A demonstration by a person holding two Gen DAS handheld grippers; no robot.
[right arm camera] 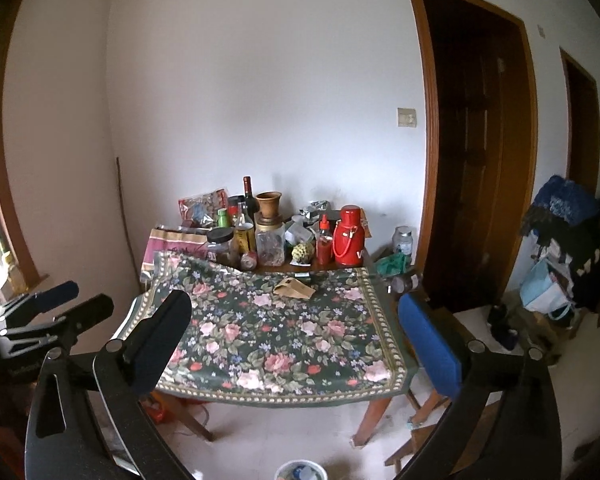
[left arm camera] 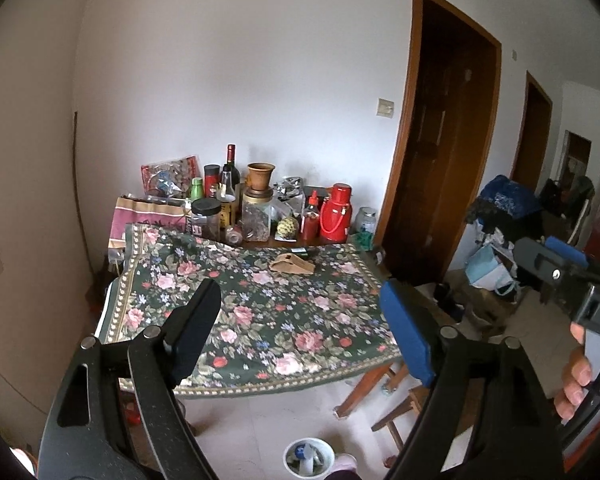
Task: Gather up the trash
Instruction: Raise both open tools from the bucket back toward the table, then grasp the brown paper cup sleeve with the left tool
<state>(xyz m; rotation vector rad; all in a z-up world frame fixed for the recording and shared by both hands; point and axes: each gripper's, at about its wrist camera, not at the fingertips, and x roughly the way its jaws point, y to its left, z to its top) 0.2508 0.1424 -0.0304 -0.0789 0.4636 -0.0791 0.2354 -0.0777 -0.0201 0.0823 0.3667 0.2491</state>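
Observation:
A crumpled brown paper piece [left arm camera: 292, 267] [right arm camera: 294, 289] lies on the floral tablecloth [left arm camera: 260, 320] [right arm camera: 268, 344], towards its far edge, with a small dark flat item [left arm camera: 302, 254] just behind it. A white bin [left arm camera: 308, 458] [right arm camera: 300, 472] holding scraps stands on the floor below the table's near edge. My left gripper [left arm camera: 299, 286] hovers open before the table, nothing between its fingers. My right gripper [right arm camera: 294, 298] is open wide and empty too. Each gripper shows in the other's view: the right gripper [left arm camera: 548, 250] in a hand at right, the left gripper [right arm camera: 80, 298] at left.
Bottles, jars, a clay pot and a red thermos [left arm camera: 336, 212] [right arm camera: 348, 236] crowd the table's back by the wall. A wooden stool [left arm camera: 400, 412] stands by the table's right leg. Bags and clothes [left arm camera: 496, 240] [right arm camera: 560, 264] pile up at right, past a dark wooden door [left arm camera: 440, 140].

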